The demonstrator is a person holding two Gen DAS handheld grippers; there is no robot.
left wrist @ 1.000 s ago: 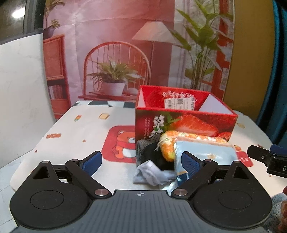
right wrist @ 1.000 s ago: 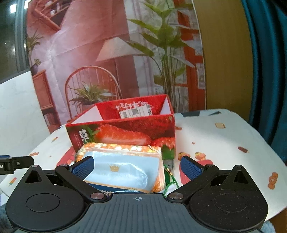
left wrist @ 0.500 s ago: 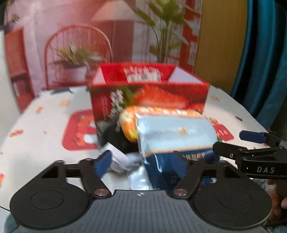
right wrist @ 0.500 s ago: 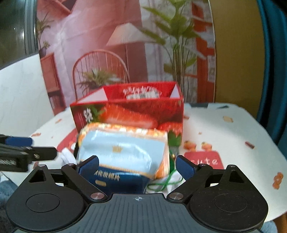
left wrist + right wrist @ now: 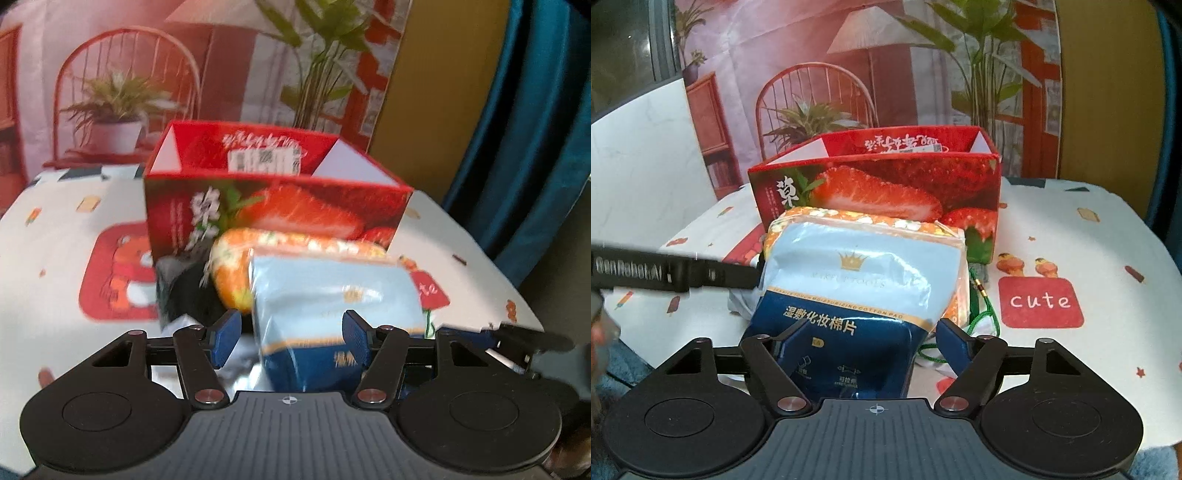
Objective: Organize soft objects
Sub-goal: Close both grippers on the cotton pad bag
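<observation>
A blue cotton-pad pack lies on top of an orange floral pack, in front of the open red strawberry box. My right gripper is open with its fingers on either side of the blue pack's near end. In the left wrist view the blue pack sits between the open fingers of my left gripper, with the orange pack and a dark soft item behind, against the red box.
A green cord lies right of the packs. The tablecloth has a red "cute" patch. The other gripper's arm reaches in from the left. White crumpled material lies under the packs.
Both grippers have moved forward toward the blue pack, which now lies between the fingers of each. The left gripper has swung right. Its fingers have narrowed.
</observation>
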